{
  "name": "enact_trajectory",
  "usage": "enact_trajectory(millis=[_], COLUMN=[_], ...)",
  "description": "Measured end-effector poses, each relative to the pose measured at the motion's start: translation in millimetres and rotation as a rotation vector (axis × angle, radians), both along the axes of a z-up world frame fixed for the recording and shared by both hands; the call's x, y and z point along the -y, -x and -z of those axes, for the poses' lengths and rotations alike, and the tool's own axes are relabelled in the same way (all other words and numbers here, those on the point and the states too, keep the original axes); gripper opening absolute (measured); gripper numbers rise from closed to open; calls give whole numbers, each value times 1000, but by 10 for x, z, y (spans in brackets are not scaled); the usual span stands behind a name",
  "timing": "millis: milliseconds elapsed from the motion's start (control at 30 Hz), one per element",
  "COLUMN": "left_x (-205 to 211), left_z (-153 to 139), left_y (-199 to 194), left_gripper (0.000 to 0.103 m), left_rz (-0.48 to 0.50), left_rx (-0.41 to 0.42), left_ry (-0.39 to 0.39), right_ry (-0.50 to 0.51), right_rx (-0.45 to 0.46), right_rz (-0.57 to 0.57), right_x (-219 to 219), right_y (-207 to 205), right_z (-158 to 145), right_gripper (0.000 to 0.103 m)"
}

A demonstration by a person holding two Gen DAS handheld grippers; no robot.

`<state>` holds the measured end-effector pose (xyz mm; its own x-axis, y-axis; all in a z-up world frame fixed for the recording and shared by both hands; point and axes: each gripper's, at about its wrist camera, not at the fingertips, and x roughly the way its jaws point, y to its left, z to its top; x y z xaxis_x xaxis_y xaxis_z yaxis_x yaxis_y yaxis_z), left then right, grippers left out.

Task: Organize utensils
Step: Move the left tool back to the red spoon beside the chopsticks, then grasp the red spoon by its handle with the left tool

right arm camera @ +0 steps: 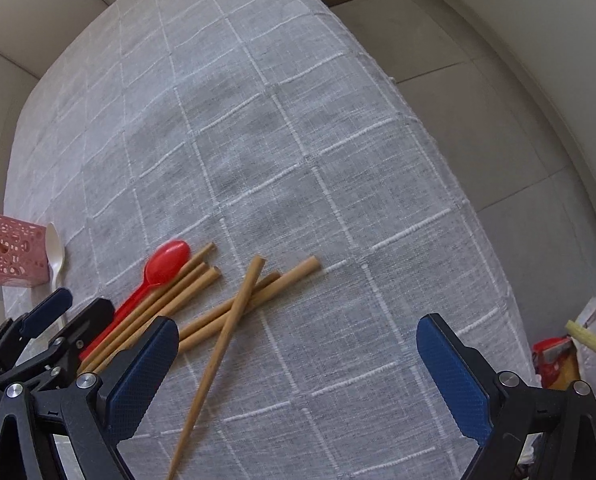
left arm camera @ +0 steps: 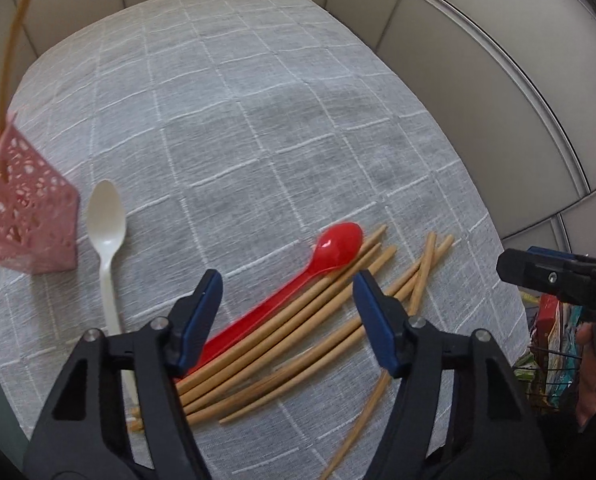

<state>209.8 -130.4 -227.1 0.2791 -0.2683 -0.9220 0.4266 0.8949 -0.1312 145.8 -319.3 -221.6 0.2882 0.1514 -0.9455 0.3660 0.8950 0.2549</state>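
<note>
Left gripper [left arm camera: 288, 322] held with its blue-padded fingers [left arm camera: 202, 312] spread apart, gripping nothing, hovering over the near ends of the red spoon [left arm camera: 298, 280] and the bundle of wooden chopsticks [left arm camera: 298, 332] close to the table's near edge; whether the pads touched anything below could not be told. Right gripper [right arm camera: 298, 376] likewise parked wide open and empty above bare cloth toward the table's near right corner, with its left pad [right arm camera: 142, 376] just beside the lower ends of the chopsticks. Lay side by side, the spoon and three chopsticks, slanting away from the near edge, the spoon's bowl at the far end. Just to the right, three more chopsticks crossed over one another in a loose heap [right arm camera: 250, 300], one long stick running back toward the near edge. Further left, a white spoon [left arm camera: 108, 248] flat on the grey checked tablecloth [left arm camera: 282, 120], bowl pointing away, just beside a pink perforated holder [left arm camera: 26, 212] at the table's left edge. Stood in that holder, a single chopstick [left arm camera: 12, 56], leaning upward.
</note>
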Motion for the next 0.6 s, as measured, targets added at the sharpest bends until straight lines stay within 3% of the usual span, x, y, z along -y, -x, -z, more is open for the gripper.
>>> enact_trajectory(millis=[267,433,567,600], left_x=[343,400,384,368], left_z=[204,287,281,272], left_y=[-45,-93,-140,-145], left_gripper=[50,35,31,23], left_rz=[125,133,110,102], left_rx=[3,-15,-20,-17], left_ry=[-42,-42,-18,-11], right_ry=[-7,-16,-26,-28], right_rx=[3,-1,-9,-12], right_rz=[7,24,27,26], right_x=[91,161,174,176], right_y=[9,7,-14,-22], right_z=[3,20,45,53], right_gripper=[99,99,99,99])
